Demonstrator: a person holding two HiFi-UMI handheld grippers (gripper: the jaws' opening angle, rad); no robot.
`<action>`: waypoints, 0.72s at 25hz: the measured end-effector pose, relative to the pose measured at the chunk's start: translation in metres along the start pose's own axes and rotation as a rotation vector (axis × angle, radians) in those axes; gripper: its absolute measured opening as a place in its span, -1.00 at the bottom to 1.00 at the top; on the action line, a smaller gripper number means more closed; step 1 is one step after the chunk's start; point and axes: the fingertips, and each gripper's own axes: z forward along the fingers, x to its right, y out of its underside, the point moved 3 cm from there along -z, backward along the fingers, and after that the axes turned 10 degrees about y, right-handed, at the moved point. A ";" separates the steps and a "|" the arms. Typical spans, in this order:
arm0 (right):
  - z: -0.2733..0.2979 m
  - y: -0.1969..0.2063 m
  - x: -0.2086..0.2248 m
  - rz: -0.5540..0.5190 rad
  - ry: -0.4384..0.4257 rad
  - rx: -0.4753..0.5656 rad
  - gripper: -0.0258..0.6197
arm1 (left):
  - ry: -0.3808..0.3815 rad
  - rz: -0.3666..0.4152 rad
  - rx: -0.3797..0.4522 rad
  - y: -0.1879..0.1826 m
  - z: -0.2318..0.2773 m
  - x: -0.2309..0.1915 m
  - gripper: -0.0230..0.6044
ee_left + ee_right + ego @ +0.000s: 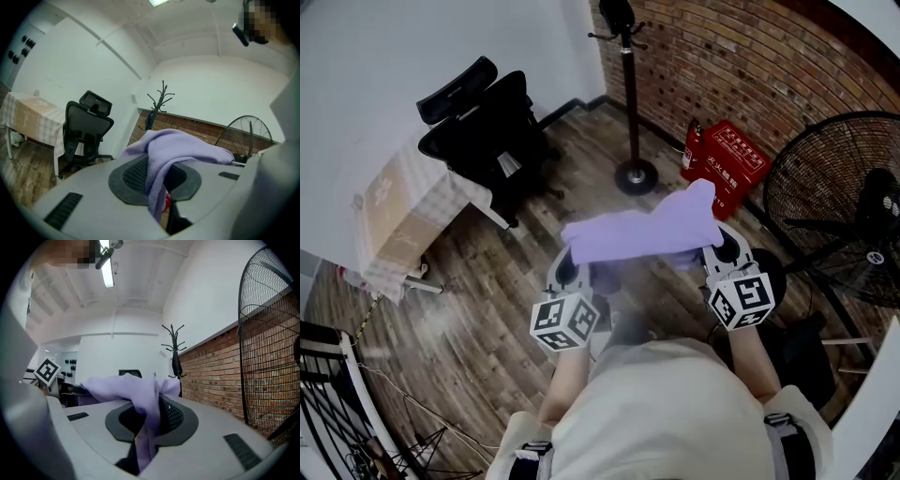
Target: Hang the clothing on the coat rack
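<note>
A lilac piece of clothing hangs stretched between my two grippers in front of the person's chest. My left gripper is shut on its left end, where the cloth runs down between the jaws. My right gripper is shut on the right end, with the fabric pinched between its pads. The black coat rack stands ahead by the brick wall, a dark garment on its top. Its hooks show in the left gripper view, and the rack in the right gripper view.
A black office chair stands left of the rack beside a table with a checked cloth. A red fire-extinguisher box sits against the brick wall. A large black floor fan stands at the right. Wooden floor lies between me and the rack.
</note>
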 end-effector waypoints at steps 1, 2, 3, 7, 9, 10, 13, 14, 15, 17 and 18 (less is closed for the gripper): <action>0.001 0.001 0.001 0.006 -0.003 -0.002 -0.78 | -0.002 -0.001 0.001 0.000 0.000 0.000 -0.77; 0.002 0.002 0.002 0.011 -0.004 -0.006 -0.78 | -0.003 -0.003 0.001 0.001 0.001 0.000 -0.77; 0.003 0.003 0.003 0.015 -0.006 -0.009 -0.78 | -0.004 -0.004 0.001 0.001 0.002 0.000 -0.77; 0.011 0.004 0.004 0.012 -0.009 -0.015 -0.78 | -0.007 -0.011 -0.003 0.001 0.010 -0.004 -0.77; 0.017 0.005 0.007 0.010 -0.006 -0.018 -0.78 | -0.005 -0.012 -0.006 0.001 0.016 -0.007 -0.77; 0.020 0.006 0.009 0.010 -0.003 -0.020 -0.78 | -0.003 -0.012 -0.008 0.002 0.020 -0.008 -0.77; 0.034 0.007 0.014 0.010 0.006 -0.019 -0.78 | 0.006 -0.010 -0.010 0.000 0.035 -0.014 -0.77; 0.039 0.006 0.015 0.009 0.009 -0.018 -0.78 | 0.009 -0.009 -0.009 -0.001 0.040 -0.016 -0.77; 0.045 0.006 0.017 0.007 0.011 -0.017 -0.78 | 0.013 -0.008 -0.010 -0.003 0.046 -0.019 -0.77; 0.057 0.004 0.020 0.004 0.014 -0.017 -0.78 | 0.020 -0.004 -0.008 -0.007 0.059 -0.024 -0.77; 0.065 0.004 0.022 0.001 0.015 -0.017 -0.78 | 0.022 -0.002 -0.006 -0.010 0.066 -0.027 -0.77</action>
